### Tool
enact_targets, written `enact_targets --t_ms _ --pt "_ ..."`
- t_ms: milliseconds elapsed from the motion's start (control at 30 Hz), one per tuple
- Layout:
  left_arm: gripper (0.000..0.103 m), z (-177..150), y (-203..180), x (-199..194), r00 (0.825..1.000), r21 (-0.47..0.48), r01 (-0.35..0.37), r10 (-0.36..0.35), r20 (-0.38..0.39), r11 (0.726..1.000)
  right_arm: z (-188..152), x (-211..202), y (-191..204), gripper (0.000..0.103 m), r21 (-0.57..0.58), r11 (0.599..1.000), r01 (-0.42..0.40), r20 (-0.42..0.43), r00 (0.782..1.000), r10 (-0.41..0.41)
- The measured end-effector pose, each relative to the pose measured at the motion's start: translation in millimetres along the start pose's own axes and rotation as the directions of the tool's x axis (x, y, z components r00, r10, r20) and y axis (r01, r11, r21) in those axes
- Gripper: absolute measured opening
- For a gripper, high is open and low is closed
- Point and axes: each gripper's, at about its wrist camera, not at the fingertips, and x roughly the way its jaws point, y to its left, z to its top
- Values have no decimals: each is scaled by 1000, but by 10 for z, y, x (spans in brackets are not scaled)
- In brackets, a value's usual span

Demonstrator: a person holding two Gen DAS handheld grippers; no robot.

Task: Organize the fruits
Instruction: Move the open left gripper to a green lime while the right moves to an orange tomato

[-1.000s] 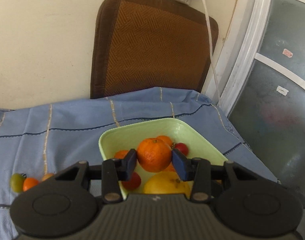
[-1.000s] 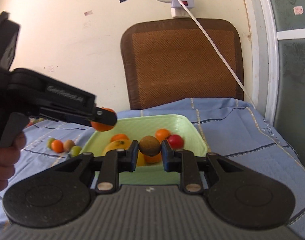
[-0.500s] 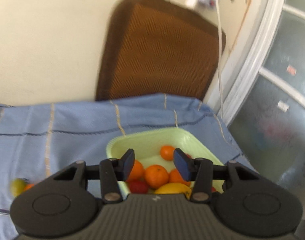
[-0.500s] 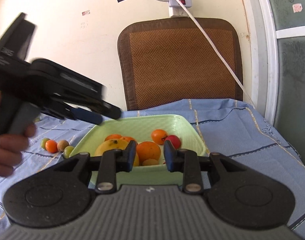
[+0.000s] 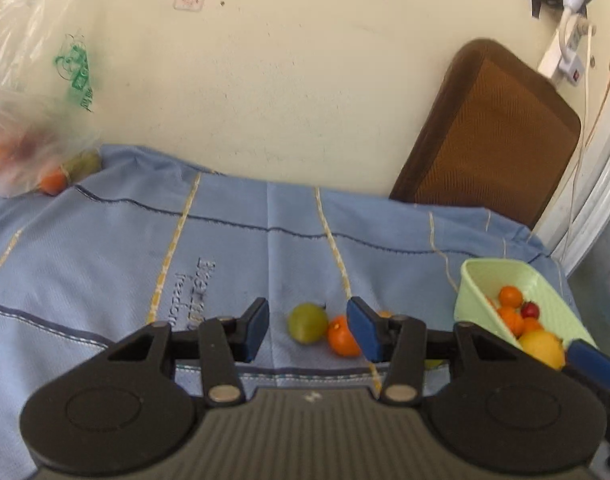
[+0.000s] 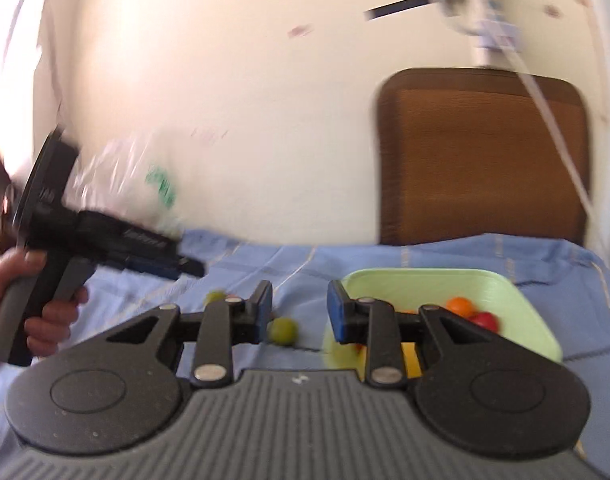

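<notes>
A blue cloth covers the table under me. At far right a brown cushion leans on the wall; at far left sits a plastic bag of fruit. The green tray on the right holds oranges, a red fruit and a yellow one. My left claw is released, nothing in it, above a green fruit touching an orange on the cloth. My right claw gapes empty too, near the tray's left edge.
</notes>
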Motion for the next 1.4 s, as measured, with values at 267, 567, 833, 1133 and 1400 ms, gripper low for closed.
enact_targets --t_ms 267,567,833,1133,1400 --pt "44 26 266 241 998 -170 36 -46 -52 985 49 682 301 32 -115 993 -34 -122 992 20" --pt "44 31 429 155 998 -246 51 -57 -17 968 47 1274 708 32 -352 933 -75 -212 977 -1" --pt "44 20 280 167 1000 -146 22 -25 -16 989 6 969 655 30 -359 933 -38 -151 988 -18" --pt "44 -14 -156 393 996 54 -79 81 -25 995 -137 323 181 30 -21 996 -82 -171 982 78" --pt "27 -78 -270 241 994 116 -105 108 -22 988 -212 338 105 30 76 994 -74 -195 977 87"
